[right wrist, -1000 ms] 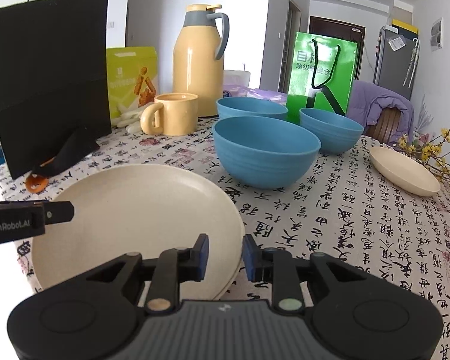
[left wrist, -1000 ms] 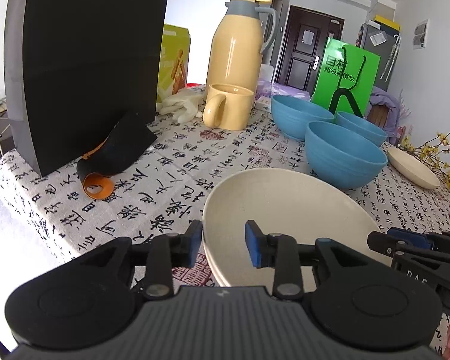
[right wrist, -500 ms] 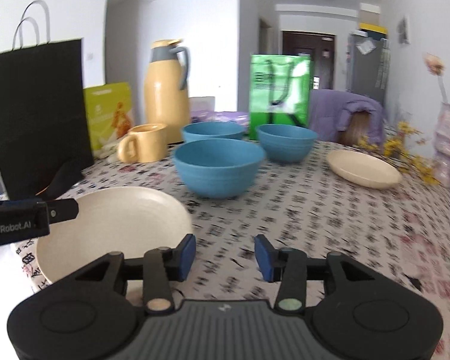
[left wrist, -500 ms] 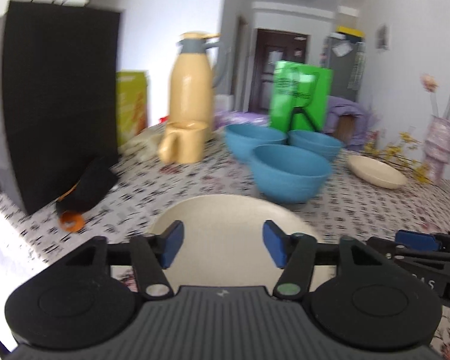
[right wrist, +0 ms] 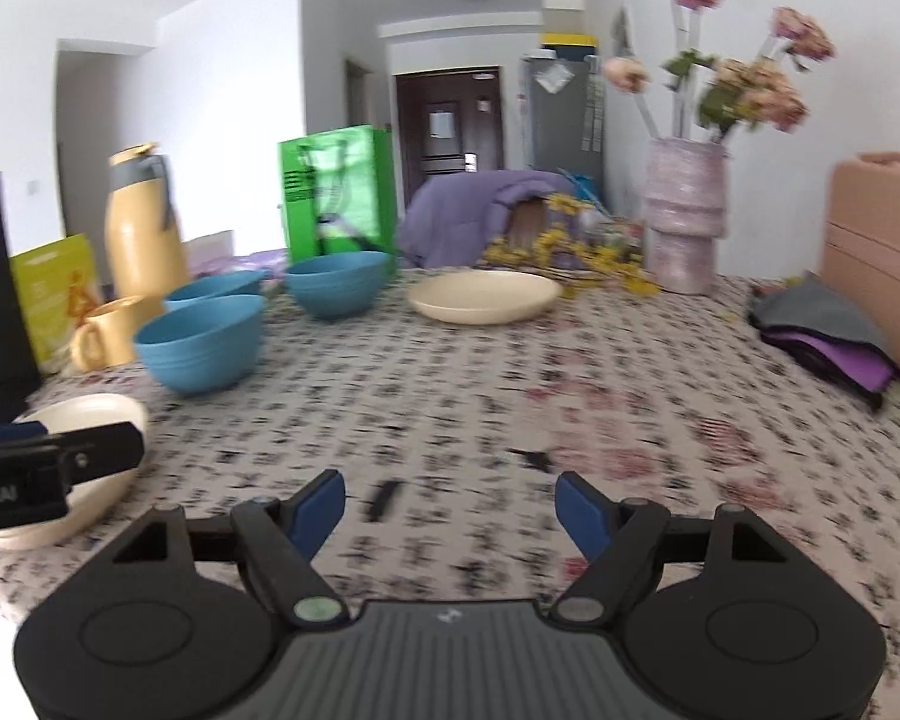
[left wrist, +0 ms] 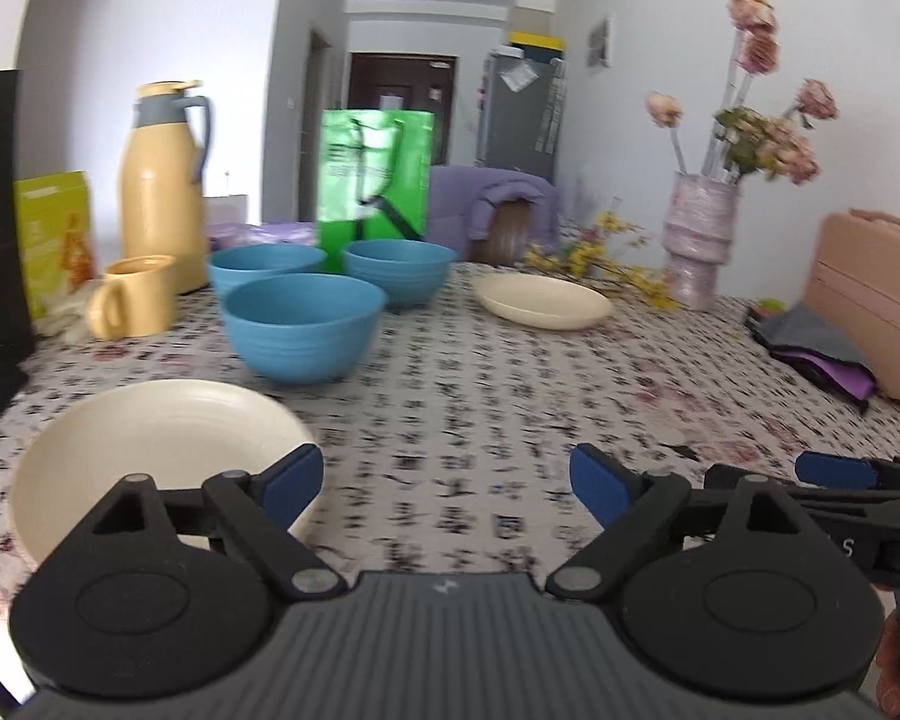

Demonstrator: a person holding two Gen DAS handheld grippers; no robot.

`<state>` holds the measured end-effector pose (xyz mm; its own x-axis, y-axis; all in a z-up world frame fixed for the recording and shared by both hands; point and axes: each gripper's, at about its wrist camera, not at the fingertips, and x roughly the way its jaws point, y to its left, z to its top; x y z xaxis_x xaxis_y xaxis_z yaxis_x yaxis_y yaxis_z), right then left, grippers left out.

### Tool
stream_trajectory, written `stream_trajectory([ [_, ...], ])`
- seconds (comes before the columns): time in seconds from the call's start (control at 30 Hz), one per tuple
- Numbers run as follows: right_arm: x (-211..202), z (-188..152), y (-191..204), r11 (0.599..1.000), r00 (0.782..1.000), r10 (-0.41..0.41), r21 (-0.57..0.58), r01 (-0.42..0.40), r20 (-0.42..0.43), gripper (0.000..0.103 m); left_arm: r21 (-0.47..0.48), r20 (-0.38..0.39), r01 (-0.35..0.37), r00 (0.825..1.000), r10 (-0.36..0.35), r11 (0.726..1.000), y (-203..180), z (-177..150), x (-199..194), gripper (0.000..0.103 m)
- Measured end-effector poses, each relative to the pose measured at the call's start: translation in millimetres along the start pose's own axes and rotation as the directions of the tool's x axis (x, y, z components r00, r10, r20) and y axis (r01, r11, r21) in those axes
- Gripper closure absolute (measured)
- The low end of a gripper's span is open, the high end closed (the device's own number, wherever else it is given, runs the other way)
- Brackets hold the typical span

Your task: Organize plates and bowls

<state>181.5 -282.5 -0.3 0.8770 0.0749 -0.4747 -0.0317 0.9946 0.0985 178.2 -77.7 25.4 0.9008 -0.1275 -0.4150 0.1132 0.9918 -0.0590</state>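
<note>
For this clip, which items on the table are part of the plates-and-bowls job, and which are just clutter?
Job items:
- near cream plate
- far cream plate
- three blue bowls

Just lying about:
- yellow mug
- yellow thermos jug
- green bag
- flower vase
- folded cloths

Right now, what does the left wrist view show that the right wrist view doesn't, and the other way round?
Only the left wrist view: the near plate almost whole, and the left gripper with nothing between its opening jaws.
Only the right wrist view: the right gripper, jaws also opening on nothing, and a small dark item on the cloth ahead of it.
Both: three blue bowls, the far plate, mug, thermos, green bag and vase.
</note>
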Motion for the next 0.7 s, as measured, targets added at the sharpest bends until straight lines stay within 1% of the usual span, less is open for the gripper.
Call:
stream_trajectory([
  [0.1, 3.8, -1.2, -17.0, 0.999, 1.0, -0.021, 0.023, 0.021, 0.0, 0.026, 0.024, -0.012, 0.009, 1.0, -0.009, 1.0, -12.6, 1.2, 9.7, 0.01],
  [0.23, 17.6, 3.6, -32.4, 0.998, 0.999, -0.04, 0.047, 0.04, -0.003, 0.026, 0.034, -0.03, 0.019, 0.999, -0.018, 0.999, -17.9, 10.2, 30.3, 0.01],
  [0.37, 34.0, 16.7, -42.6, 0.998, 0.999, -0.05, 0.044, 0.05, 0.002, 0.026, 0.017, -0.067, 0.035, 0.997, -0.034, 0.999, -16.5, 27.1, 59.4, 0.01],
  [0.47, 54.4, 31.8, -53.4, 0.997, 0.998, -0.058, 0.046, 0.058, -0.003, 0.026, -0.033, -0.109, 0.059, 0.992, -0.063, 0.998, -11.7, 46.9, 89.9, 0.01],
  [0.57, 80.7, 53.7, -66.9, 0.997, 0.999, -0.036, 0.065, 0.036, -0.011, 0.026, -0.096, -0.141, 0.093, 0.984, -0.106, 0.991, -7.9, 72.3, 129.6, 0.01],
  [0.63, 102.2, 72.0, -75.1, 0.997, 1.0, -0.015, 0.074, 0.016, -0.014, 0.026, -0.112, -0.143, 0.085, 0.985, -0.101, 0.99, -7.4, 89.0, 161.0, 0.01],
  [0.7, 128.1, 93.6, -82.8, 0.996, 1.0, 0.015, 0.086, -0.014, -0.012, 0.026, -0.122, -0.149, 0.055, 0.986, -0.073, 0.991, -6.6, 103.4, 194.0, 0.01],
])
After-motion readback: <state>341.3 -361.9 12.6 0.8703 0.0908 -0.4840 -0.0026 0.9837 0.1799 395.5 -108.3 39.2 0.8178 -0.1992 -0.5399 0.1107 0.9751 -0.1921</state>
